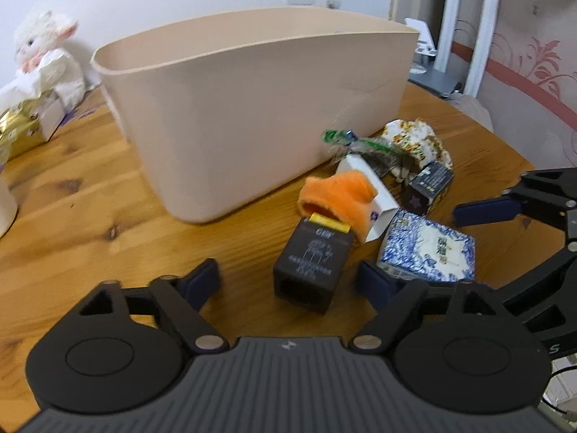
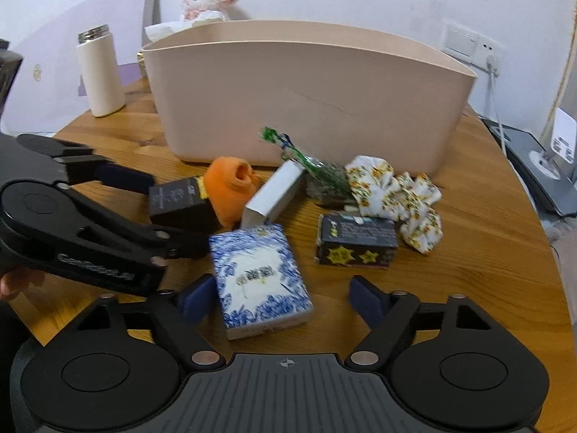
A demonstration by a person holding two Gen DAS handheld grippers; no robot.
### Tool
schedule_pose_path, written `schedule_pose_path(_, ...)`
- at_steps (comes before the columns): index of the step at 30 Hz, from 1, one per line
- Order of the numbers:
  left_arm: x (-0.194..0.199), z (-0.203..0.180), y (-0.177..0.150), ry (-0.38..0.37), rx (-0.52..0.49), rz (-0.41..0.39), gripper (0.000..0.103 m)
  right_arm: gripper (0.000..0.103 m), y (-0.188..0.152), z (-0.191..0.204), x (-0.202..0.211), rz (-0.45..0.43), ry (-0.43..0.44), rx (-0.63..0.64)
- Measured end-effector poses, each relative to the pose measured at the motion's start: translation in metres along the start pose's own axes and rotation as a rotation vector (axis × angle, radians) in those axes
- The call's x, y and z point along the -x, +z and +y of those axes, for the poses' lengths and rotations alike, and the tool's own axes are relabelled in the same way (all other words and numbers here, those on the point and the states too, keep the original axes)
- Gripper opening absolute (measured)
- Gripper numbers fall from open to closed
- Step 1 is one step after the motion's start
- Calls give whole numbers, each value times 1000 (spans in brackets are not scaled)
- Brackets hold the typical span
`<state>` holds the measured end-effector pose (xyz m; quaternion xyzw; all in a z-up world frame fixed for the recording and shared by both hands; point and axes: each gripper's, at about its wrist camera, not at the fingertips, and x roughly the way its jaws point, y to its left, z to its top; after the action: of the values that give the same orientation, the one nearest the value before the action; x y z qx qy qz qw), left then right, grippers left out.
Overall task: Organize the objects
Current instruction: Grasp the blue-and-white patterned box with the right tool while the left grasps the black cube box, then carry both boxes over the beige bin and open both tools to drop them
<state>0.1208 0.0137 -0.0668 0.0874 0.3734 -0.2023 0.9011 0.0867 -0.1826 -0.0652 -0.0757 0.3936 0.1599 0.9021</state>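
**Two spread grippers over small boxes by a bin**

A dark box (image 1: 313,263) lies on the table (image 1: 90,195) between the left gripper (image 1: 288,281)'s spread fingers; light, stiff cardboard, best pinched across its sides. The right gripper (image 2: 279,294), also spread, straddles a blue-patterned box (image 2: 258,278). The beige bin (image 1: 252,108) stands beyond.

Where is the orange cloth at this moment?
In both views the orange cloth lies on the table in front of the beige bin, between the dark box and the white box.
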Motion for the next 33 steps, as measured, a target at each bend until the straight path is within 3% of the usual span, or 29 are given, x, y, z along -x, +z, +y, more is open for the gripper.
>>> schedule_pose_path(3, 1, -4, 2, -25, -20, -11, 62, 60, 2, 3, 0, -8, 28, 16)
schedule_pose_path(4, 1, -6, 3, -30, -24, -11, 56, 50, 3, 4, 0, -9, 37, 23)
schedule_pose_path(5, 1, -6, 3, -37, -25, -9, 46, 45, 3, 5, 0, -10, 48, 27)
schedule_pose_path(7, 2, -8, 4, -44, -21, -4, 34, 42, 3, 6, 1, -7, 46, 31)
schedule_pose_path(16, 27, -3, -1, 5, 50, 22, 34, 42, 0, -5, 28, -50, 24, 2)
schedule_pose_path(27, 93, -6, 25, 101, 68, -125, 34, 42, 18, -29, 78, -214, -49, -19)
schedule_pose_path(33, 108, 2, 52, 150, 89, -181, 34, 43, 41, -43, 87, -295, -55, -52)
